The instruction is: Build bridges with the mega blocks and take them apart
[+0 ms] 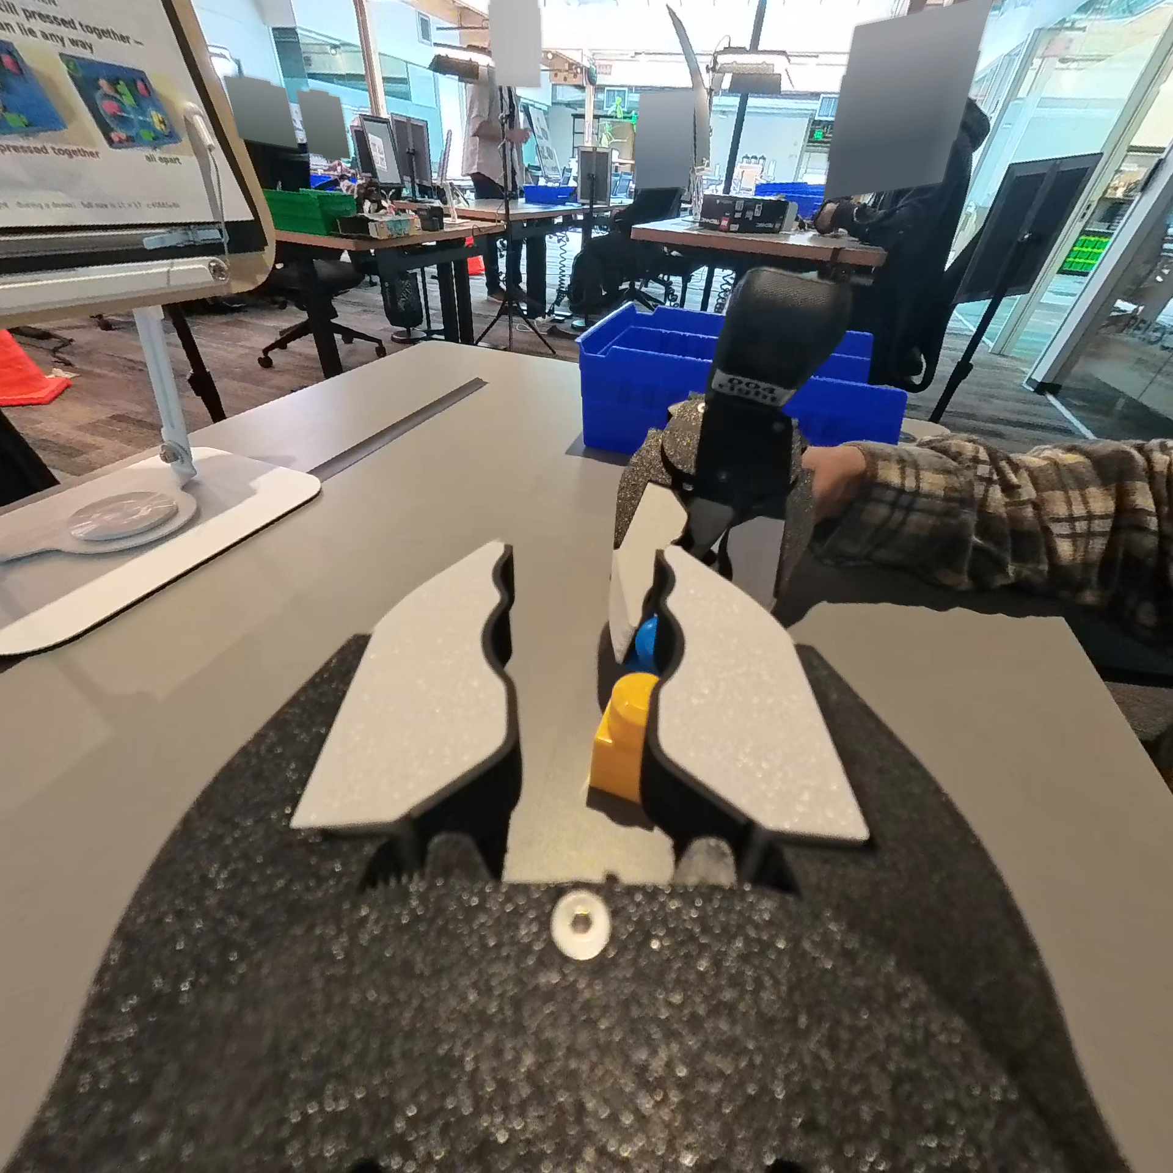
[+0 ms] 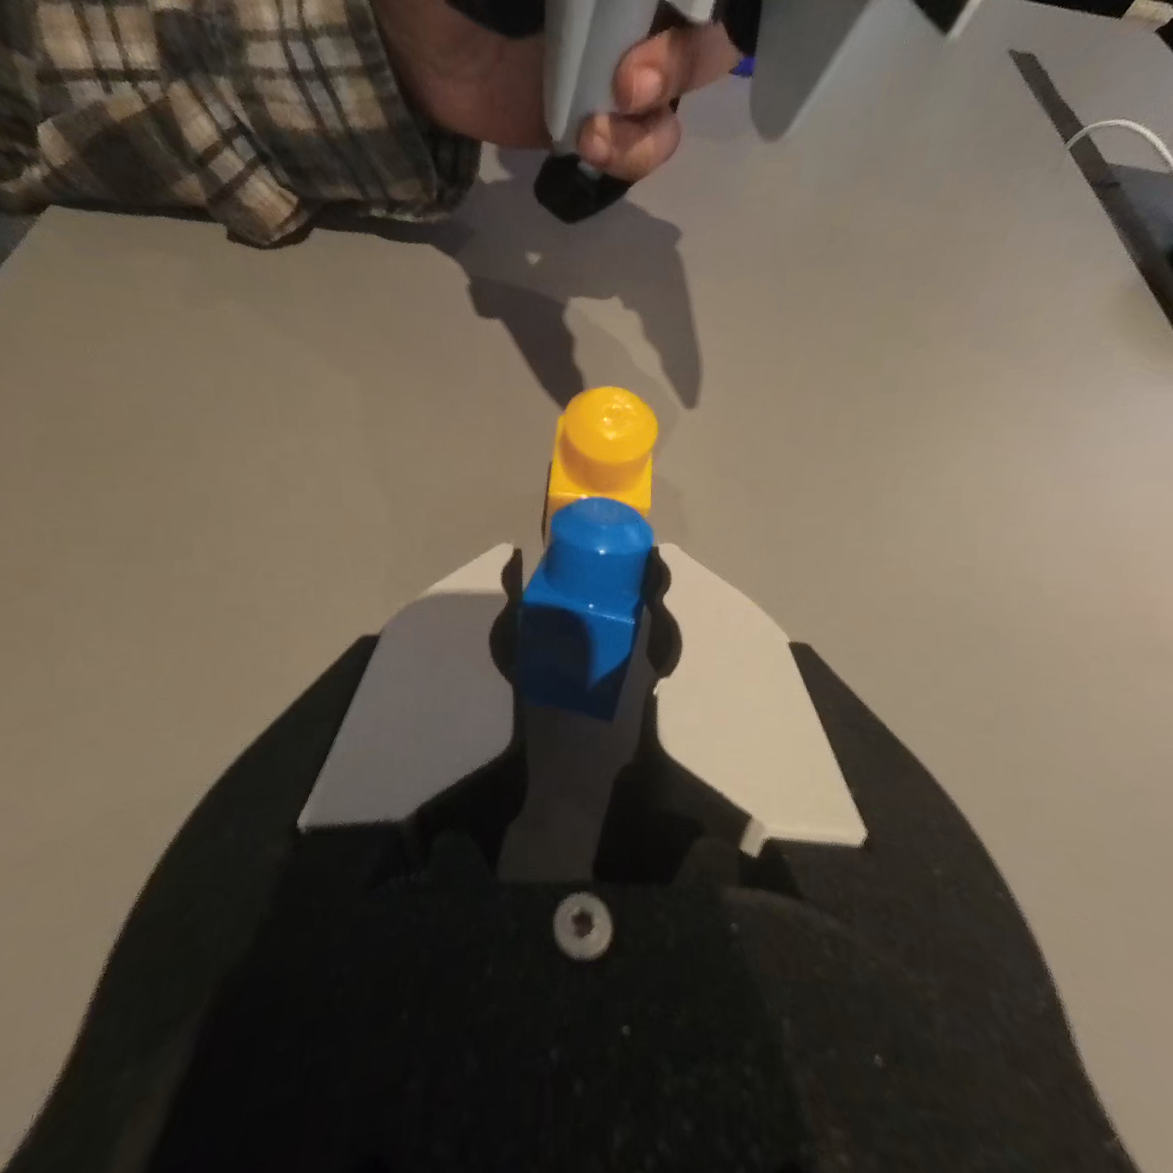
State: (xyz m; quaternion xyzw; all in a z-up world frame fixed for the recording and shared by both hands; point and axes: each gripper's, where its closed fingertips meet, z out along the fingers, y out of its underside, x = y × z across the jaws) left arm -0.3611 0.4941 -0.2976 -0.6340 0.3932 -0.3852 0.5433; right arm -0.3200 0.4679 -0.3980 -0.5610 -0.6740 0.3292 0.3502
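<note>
in the left wrist view the blue block [image 1: 647,635] is mostly hidden behind the right tool [image 1: 641,628], which pinches it. the single-stud yellow block [image 2: 602,454] stands on the grey counter [image 2: 254,444] between the spread left tool [image 1: 587,609] fingers.

I observe an open-plan lab office: desks with monitors [image 1: 374,149] at eleven o'clock, blue storage bins [image 1: 641,393] at one o'clock, glass partitions [image 1: 1092,190] at two o'clock, tripods, rolling chairs.

Left view daylit, fisheye-warped; right view dim, soft, hard shadows.
</note>
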